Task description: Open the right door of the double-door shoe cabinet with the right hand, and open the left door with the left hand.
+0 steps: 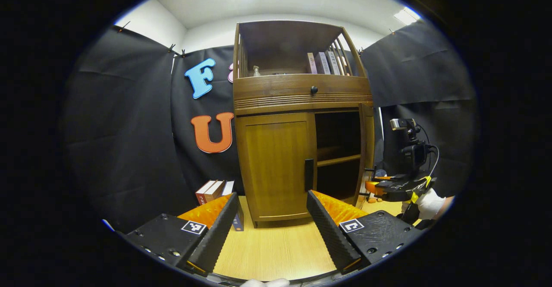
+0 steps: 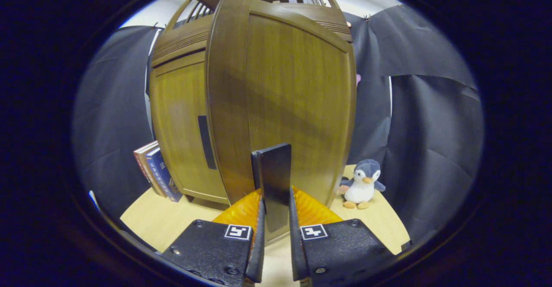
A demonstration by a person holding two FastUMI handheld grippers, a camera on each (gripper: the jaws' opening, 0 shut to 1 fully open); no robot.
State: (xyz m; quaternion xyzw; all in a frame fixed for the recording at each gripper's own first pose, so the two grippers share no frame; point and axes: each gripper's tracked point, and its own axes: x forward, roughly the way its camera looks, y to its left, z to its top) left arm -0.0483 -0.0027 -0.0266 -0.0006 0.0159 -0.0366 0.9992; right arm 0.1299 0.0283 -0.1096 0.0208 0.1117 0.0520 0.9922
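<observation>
While the right door (image 2: 280, 97) was swung wide at the centre of the right gripper view, its handle (image 2: 274, 183) was pinched between the closed fingers of the right gripper (image 2: 274, 244). The left door (image 1: 276, 166) was seen shut, mid-frame in the left gripper view. The left gripper (image 1: 274, 231) was held wide open and empty, short of the left handle (image 1: 308, 175). Half done, it was judged.

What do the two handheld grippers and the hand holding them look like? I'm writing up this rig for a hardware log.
Each gripper has two ribbed fingers on black blocks bearing square black-and-white marker tags: left gripper, right gripper. In the left gripper view, the right one carries a black camera unit with cables and yellow tape, held by a white-gloved hand.
</observation>
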